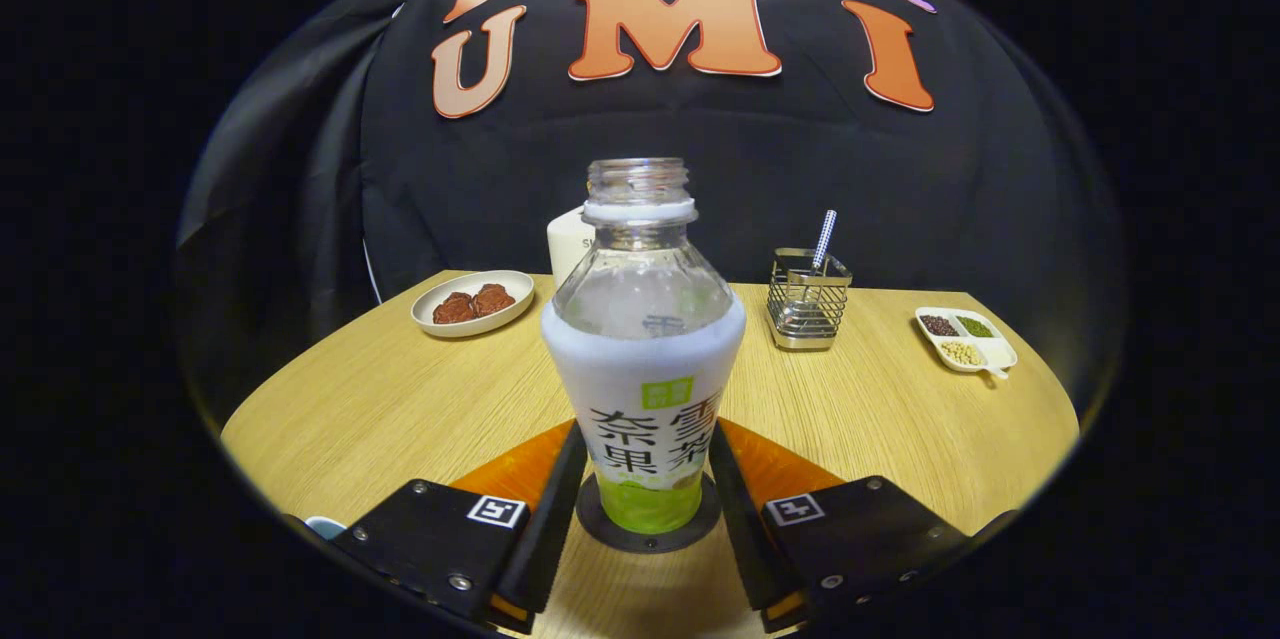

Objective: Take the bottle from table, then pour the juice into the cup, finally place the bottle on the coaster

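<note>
Uncapped juice bottle (645, 359) stands on its dark round coaster (648, 531) – tongs (648, 519) open, flanking it; bare bench (380, 409) either side of the bottle.

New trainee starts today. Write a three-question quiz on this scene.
1. True or false: the bottle has its cap on.
2. What does the bottle stand on? A) the plate of snacks B) the dark round coaster C) the wire holder
3. Fill in: the bottle stands ____ the two fingers.
Key: 1 false; 2 B; 3 between.
</note>
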Tool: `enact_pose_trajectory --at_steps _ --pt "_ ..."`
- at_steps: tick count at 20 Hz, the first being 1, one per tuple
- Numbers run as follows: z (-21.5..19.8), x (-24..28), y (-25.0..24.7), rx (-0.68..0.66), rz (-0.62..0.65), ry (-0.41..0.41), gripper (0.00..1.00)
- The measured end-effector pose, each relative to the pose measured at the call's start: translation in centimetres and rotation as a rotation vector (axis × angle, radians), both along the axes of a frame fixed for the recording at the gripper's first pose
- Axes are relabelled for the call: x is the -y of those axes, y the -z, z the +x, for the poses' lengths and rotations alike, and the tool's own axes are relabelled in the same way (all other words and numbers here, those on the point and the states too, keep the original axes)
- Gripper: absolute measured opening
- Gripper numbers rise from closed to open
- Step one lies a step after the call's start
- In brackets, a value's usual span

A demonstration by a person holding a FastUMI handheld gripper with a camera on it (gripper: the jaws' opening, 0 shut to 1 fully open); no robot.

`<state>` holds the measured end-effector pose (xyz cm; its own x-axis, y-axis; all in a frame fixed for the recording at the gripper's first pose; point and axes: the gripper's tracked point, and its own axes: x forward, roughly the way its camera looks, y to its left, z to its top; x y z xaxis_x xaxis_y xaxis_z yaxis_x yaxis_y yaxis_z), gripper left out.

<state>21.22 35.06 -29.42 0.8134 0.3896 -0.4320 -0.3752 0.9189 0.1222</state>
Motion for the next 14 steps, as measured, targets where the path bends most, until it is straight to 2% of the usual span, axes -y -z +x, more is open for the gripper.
enact_pose_trajectory --at_steps 1,2,4,8,14 --pt "-0.2 0.0 -0.2 0.002 -0.001 -0.003 0.77" --pt "-0.6 0.1 -0.4 0.006 -0.004 -0.008 0.89" --pt "-1.7 0.2 -1.3 0.012 -0.006 -0.026 0.98" --pt "-4.5 2.3 -4.6 0.047 -0.012 -0.042 0.98" --pt "-8.0 11.4 -11.6 0.132 -0.050 0.037 0.98"
